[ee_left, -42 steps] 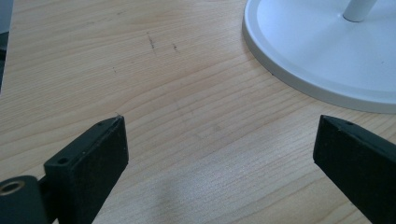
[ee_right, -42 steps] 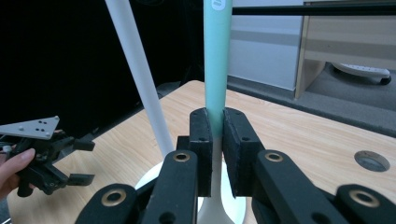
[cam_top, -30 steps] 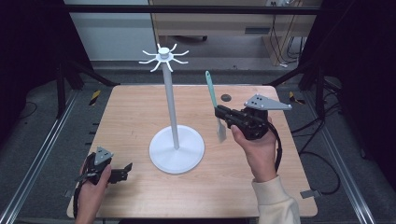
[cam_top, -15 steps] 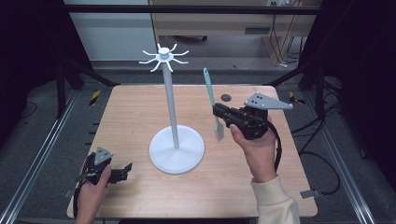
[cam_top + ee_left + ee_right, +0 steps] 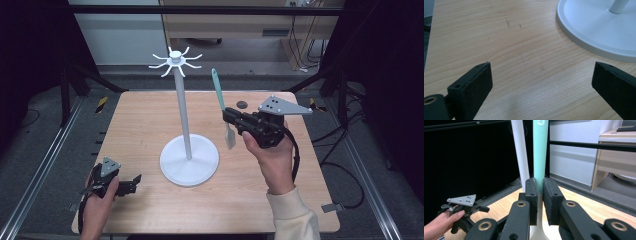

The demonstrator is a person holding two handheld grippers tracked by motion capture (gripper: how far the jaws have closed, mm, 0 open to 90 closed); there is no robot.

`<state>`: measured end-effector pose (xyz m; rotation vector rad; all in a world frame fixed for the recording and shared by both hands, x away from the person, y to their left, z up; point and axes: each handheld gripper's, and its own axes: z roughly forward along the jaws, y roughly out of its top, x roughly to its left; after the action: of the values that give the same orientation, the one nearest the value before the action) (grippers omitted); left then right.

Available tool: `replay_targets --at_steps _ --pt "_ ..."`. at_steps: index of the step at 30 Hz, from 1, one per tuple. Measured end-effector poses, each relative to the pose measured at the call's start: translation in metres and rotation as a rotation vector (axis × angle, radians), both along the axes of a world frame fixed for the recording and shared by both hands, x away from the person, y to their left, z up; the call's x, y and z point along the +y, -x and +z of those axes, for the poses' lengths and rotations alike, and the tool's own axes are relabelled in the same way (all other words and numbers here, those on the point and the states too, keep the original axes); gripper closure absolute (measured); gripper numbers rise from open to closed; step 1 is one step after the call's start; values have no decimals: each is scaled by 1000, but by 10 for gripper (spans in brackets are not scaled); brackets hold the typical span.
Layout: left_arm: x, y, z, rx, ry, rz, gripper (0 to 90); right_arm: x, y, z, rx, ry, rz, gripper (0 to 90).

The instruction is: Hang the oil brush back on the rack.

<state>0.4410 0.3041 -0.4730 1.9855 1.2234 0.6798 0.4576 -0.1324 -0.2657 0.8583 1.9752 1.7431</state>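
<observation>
Clamping the teal spatula (image 5: 540, 152) upright, right tongs (image 5: 539, 195) are closed; left tongs (image 5: 541, 80) gape wide, empty.

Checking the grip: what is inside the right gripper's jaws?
The right gripper is shut on the teal spatula handle, upright between its jaws. The clamped stretch is covered by the pads. The pale blade hangs below, above the table.

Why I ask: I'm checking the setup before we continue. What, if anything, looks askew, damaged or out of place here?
Nothing stands out. The white stand sits upright on the table, the right tool holds the teal spatula nearly upright, and the left tool rests open near the table's front edge.
</observation>
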Motion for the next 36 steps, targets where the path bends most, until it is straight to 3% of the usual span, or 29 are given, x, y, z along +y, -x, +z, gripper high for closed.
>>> replay_targets --at_steps 14,36 --pt "0 0 0 2 2 1 28 8 3 10 -25 -5 27 827" --pt "0 0 0 5 7 0 28 17 -1 14 -22 6 50 826"
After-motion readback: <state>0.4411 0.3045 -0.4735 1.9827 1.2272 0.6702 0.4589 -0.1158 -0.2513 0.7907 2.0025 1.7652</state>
